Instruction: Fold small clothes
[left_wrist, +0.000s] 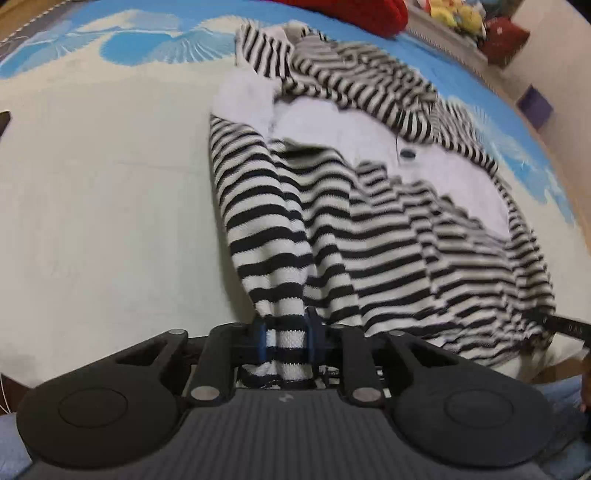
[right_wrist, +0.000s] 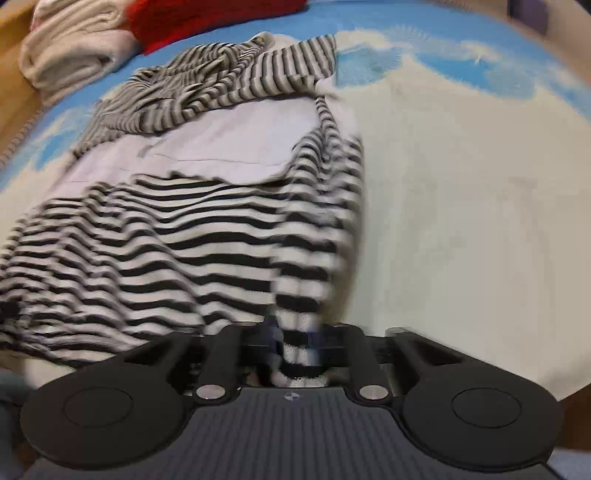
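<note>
Black-and-white striped knit, a small sweater (left_wrist: 332, 229), spread over a cream bedcover (left_wrist: 103, 206) with blue shell-like print along its far edge; plain white lining exposed across the middle, dark button (left_wrist: 407, 153) near the right of that panel. Left gripper (left_wrist: 286, 338): jaws drawn together on a bunched striped hem edge, blue pads (left_wrist: 261, 341) flanking the fabric, cloth pulled taut and lifted toward the lens. Right gripper (right_wrist: 297, 349): jaws likewise clamped on a striped fold of the same sweater (right_wrist: 177, 236), pads blurred and hard to separate from the cloth. Small pale emblem on the ribbed grey gripper housing in each view, too small to read as a brand. Faint light lettering on a dark strap or bar (left_wrist: 569, 326) at the right edge of the left wrist view, cut off by the frame and not legible. Red knitted item (left_wrist: 354, 14) beyond the sweater, cropped at the top; yellow plush toys (left_wrist: 454, 14) on a ledge, blurred. Folded cream towels (right_wrist: 70, 48) at upper left of the right wrist view, partly out of frame. Right wrist view smeared by motion, stripes doubled. Blue denim (left_wrist: 565, 402) at the lower right corner, mostly hidden.
</note>
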